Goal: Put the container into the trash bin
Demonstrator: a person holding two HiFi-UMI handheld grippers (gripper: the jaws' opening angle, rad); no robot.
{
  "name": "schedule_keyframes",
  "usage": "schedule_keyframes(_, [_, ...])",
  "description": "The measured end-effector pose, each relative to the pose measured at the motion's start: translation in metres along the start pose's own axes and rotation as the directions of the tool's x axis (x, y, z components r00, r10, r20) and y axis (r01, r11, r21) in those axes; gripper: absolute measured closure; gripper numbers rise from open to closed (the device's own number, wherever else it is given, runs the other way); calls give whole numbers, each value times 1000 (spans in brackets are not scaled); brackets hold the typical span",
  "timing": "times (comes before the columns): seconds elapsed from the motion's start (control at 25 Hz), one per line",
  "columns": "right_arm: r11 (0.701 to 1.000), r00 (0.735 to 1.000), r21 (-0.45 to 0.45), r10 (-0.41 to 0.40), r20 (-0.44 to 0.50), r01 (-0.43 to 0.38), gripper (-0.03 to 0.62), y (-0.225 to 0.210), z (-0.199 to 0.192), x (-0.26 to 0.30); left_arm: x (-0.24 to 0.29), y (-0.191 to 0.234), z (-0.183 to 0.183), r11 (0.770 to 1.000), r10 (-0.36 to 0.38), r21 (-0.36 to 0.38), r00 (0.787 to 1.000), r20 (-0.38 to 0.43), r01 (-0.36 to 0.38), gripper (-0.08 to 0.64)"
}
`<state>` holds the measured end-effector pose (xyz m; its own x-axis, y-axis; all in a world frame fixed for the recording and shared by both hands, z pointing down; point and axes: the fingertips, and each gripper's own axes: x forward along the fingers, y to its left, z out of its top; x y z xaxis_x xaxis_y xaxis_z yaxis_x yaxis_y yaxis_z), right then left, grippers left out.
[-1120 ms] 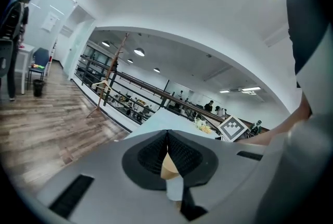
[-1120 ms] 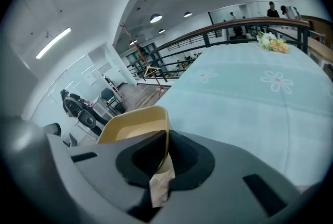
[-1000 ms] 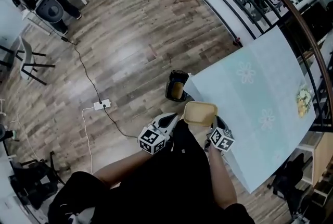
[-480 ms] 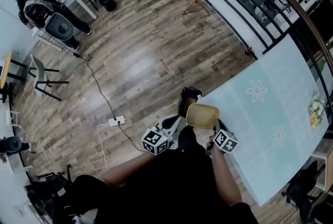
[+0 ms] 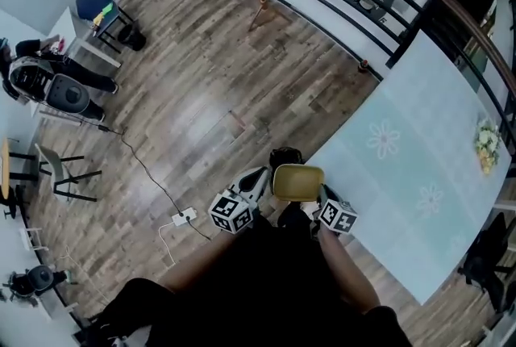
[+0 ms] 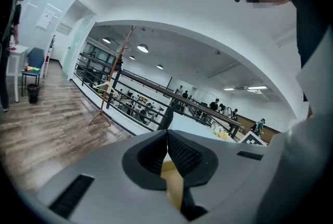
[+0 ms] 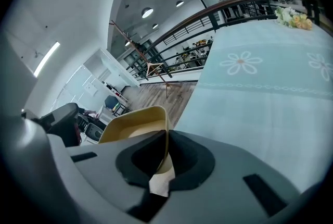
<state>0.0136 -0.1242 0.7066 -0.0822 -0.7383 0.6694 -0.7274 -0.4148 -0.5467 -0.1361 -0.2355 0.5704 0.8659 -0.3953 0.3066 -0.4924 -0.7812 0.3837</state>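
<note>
In the head view my right gripper (image 5: 322, 196) is shut on the rim of a shallow yellow container (image 5: 298, 181), holding it above the floor at the table's corner. The right gripper view shows the container's wall (image 7: 136, 126) pinched between the pads of the right gripper (image 7: 166, 137). A dark trash bin (image 5: 284, 156) stands on the floor just beyond the container, which hides most of it. My left gripper (image 5: 258, 178) hovers at the container's left edge. In its own view the left gripper (image 6: 167, 137) has its jaws together, with a tan patch showing below them.
A long table under a pale blue flowered cloth (image 5: 403, 152) runs to the right, with a flower bunch (image 5: 486, 145) at its far end. A power strip (image 5: 185, 217) and its cable lie on the wooden floor at left. A railing (image 5: 387, 6) runs behind.
Both grippers and the container have moved toward the bin. The container now covers most of the bin, where before it sat to the bin's lower right.
</note>
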Motion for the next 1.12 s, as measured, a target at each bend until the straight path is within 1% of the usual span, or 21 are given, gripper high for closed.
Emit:
schedule_keyframes(0.12, [999,999,-25,-41,-3,41,551,0,1,2,11,10,2,999,-27,18,999,-36,27,545])
schedule_keyframes(0.2, [997,997,-27,-71,6,72,551,6,5,5,21,19,4,998,-60,17,996,-59,61,545])
schedule_keyframes(0.32, [992,992,32,-122,41,120,551,17,5,11,36,32,7,989,-146,22,984,-101,149,545])
schedule_keyframes(0.4, [981,982,92,-176,70,169,549,22,-1,13,44,38,7,972,-228,32,963,-142,235,545])
schedule_keyframes(0.52, [954,955,165,-272,117,251,550,34,-9,17,53,53,11,929,-348,51,913,-212,366,545])
schedule_keyframes(0.6, [929,928,209,-339,152,306,550,48,-13,19,59,67,17,900,-407,54,878,-252,432,545])
schedule_keyframes(0.72, [876,885,319,-430,176,362,550,67,-29,23,63,84,27,857,-478,45,825,-301,513,545])
schedule_keyframes(0.8, [833,864,412,-470,178,369,549,75,-43,28,64,89,29,824,-520,49,788,-329,564,545])
schedule_keyframes(0.88, [779,844,513,-507,176,361,550,80,-60,36,65,93,27,791,-551,58,750,-365,609,545])
schedule_keyframes(1.0, [674,820,658,-554,148,337,550,84,-92,49,62,97,15,754,-575,55,698,-427,655,545])
schedule_keyframes(1.04, [648,815,685,-563,136,334,550,85,-102,53,60,97,10,743,-579,55,683,-446,667,545])
schedule_keyframes(1.12, [611,806,717,-580,117,335,549,84,-118,61,57,95,2,721,-585,62,654,-480,690,545])
